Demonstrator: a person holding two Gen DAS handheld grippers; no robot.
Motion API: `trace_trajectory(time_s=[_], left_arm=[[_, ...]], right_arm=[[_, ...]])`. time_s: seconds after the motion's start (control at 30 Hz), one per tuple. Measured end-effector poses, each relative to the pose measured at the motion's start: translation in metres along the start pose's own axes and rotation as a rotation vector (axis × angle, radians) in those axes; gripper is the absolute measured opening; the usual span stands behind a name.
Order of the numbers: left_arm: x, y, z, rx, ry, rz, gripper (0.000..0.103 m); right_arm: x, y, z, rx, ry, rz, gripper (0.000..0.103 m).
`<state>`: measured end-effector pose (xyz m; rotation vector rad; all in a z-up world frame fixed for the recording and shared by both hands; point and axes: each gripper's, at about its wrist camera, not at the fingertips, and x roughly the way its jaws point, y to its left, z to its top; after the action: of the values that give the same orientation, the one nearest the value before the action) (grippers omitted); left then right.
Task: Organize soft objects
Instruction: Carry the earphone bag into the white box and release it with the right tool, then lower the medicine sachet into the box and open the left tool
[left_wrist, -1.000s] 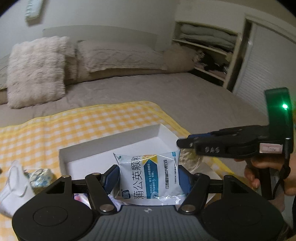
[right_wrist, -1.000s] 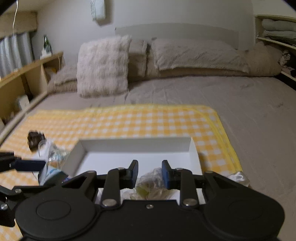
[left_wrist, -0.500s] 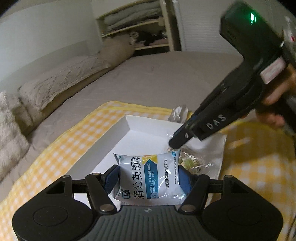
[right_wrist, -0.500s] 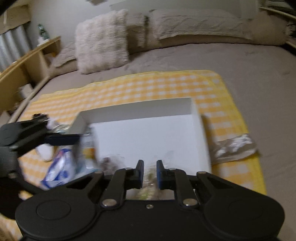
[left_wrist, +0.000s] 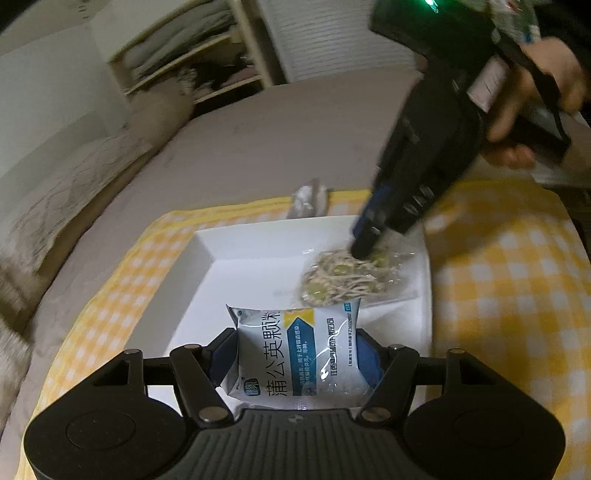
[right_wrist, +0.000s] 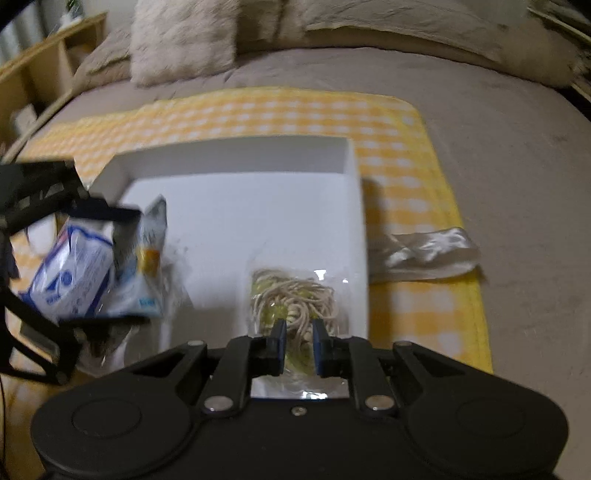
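Both tongs have dropped over the white tray (left_wrist: 207, 254): left tongs (left_wrist: 295, 354) still grasp the sachet (left_wrist: 295, 354); right tongs (right_wrist: 298, 341) now pinch the noodle bag (right_wrist: 295, 295).

a bed (right_wrist: 517, 155) with a grey-brown cover carries a yellow checked cloth (right_wrist: 406, 177). pillows (right_wrist: 184, 40) lie at its head. on the cloth sits a shallow white box (right_wrist: 236, 155); a crinkled silvery wrapper (right_wrist: 424, 254) lies just beside the box.
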<state>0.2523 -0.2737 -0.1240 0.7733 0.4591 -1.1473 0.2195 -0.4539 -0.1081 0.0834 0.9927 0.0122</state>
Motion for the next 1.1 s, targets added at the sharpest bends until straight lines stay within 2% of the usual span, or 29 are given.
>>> trace_trajectory(time_s=[0.17,0.23,0.3,0.33,0.43,0.63,0.8,1.1], left_arm=[[0.023,-0.008,0.005,0.066,0.006,-0.093,0.069],[0.029,-0.008,0.005,0.05,0.001,-0.148,0.071],[0.033,-0.007,0.005,0.013,-0.012,-0.18,0.084],[0.034,-0.006,0.005,-0.001,-0.017,-0.191,0.086],[0.035,-0.004,0.004,-0.045,-0.015,-0.178,0.088],[0.028,0.008,0.003,-0.153,-0.028,-0.218,0.088],[0.027,0.011,0.004,-0.173,-0.019,-0.209,0.088],[0.02,0.017,0.0,-0.242,0.02,-0.174,0.088]], right_arm=[[-0.008,-0.004,0.003,0.048,-0.076,0.041,0.016],[-0.005,0.0,0.006,0.049,-0.072,0.051,0.018],[0.0,0.006,0.007,0.026,-0.052,0.045,0.018],[0.004,0.009,0.007,0.01,-0.032,0.032,0.018],[0.02,0.013,0.001,-0.018,0.053,-0.006,0.021],[0.022,0.008,-0.001,0.009,0.062,0.0,0.021],[0.019,0.008,0.002,0.021,0.075,0.001,0.021],[-0.009,0.009,0.002,0.047,-0.009,0.028,0.023]])
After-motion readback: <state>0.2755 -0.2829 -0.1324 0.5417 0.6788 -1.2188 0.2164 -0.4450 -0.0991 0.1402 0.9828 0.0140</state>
